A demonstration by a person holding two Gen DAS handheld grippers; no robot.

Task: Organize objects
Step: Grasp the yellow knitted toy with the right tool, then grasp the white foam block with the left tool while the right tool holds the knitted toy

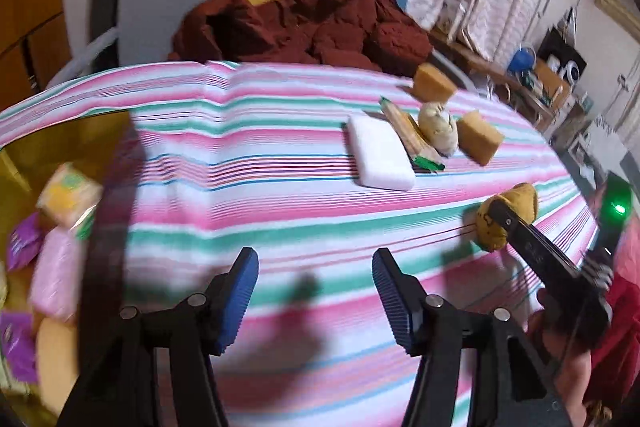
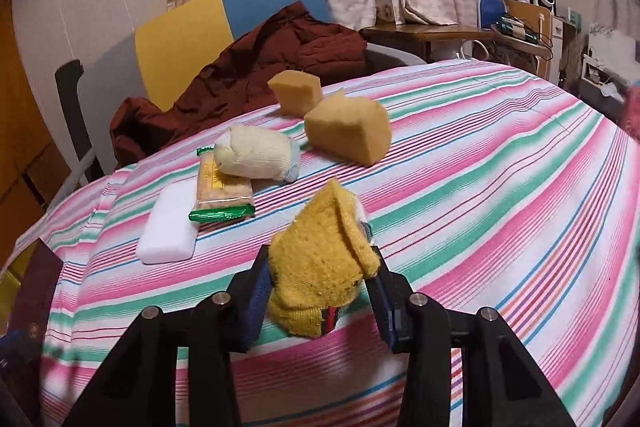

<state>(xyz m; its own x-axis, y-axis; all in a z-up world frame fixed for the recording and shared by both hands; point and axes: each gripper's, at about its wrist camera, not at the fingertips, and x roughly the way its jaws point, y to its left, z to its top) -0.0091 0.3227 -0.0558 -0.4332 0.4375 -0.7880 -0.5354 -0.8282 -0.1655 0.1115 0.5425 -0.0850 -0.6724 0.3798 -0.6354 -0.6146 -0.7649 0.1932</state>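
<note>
**Q:** What are you holding, and where is it in the picture?

**A:** My right hand-held gripper point(image 2: 320, 291) is clenched on a rolled mustard-yellow sock point(image 2: 322, 267), at the lower centre of the right wrist view. The blue pads press it from both sides. In the left wrist view the same sock shows at the right edge, pinched at the tip of that gripper.

**Q:** And your left one?

**A:** My left hand-held gripper point(image 1: 316, 299) is released. Its jaws stand apart at the bottom centre of the left view, with only the striped cloth point(image 1: 280, 195) between them.

**Q:** Why empty?

**A:** I judge it has nothing to carry just now. At the far left of that view sits a yellow bin point(image 1: 24, 155) with packets and soft things in it, blurred, which seems to be where sorted items go.

**Q:** What is left on the counter?

**A:** In the right view, left of centre, a white bar point(image 2: 168, 231) lies flat, with a green-ended cracker packet point(image 2: 224, 195) resting partly on it. A cream rolled sock point(image 2: 256, 155) leans on the packet's far end. Two tan sponge blocks point(image 2: 348, 135) sit above centre, one behind the other, near but apart.

**Q:** Why grip the sock across its middle?

**A:** A soft roll squashes, so I think a squeeze across the bulk keeps it from unrolling or slipping.

**Q:** Anything behind?

**A:** A dark red jacket point(image 2: 248, 67) is heaped on a chair at the upper left.
</note>
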